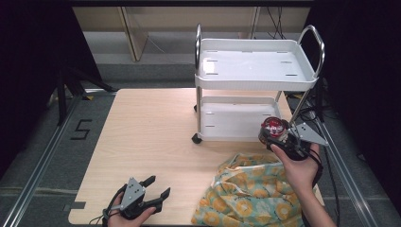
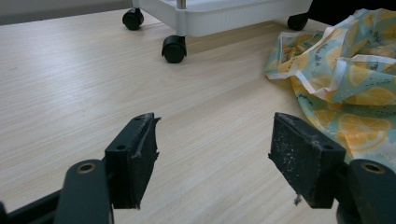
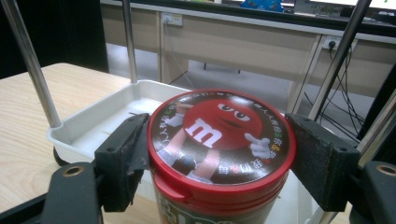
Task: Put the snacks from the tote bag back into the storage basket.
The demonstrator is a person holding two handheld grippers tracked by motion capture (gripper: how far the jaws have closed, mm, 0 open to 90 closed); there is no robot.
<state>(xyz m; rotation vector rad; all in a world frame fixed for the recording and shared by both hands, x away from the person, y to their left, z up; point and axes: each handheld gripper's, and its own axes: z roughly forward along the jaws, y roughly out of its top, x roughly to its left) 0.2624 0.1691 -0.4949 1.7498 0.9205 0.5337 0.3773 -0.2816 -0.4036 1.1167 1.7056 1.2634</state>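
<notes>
A dark candy tub with a red lid [image 1: 273,128] [image 3: 219,140] is held upright in the air, and my right gripper [image 1: 279,137] [image 3: 219,163] is shut on it, one jaw on each side below the lid. It hangs just in front of the lower shelf [image 1: 236,118] [image 3: 93,121] of a white two-shelf cart [image 1: 255,66]. My left gripper [image 1: 156,189] [image 2: 212,158] rests low over the wooden table [image 1: 151,132] at the front left, open with nothing between its jaws.
A yellow and teal lemon-print cloth [image 1: 250,189] [image 2: 345,79] lies crumpled at the table's front right, under my right forearm. The cart's black wheels [image 2: 173,48] stand on the table, and its chrome posts [image 3: 28,60] rise at the corners. The table's left half is bare wood.
</notes>
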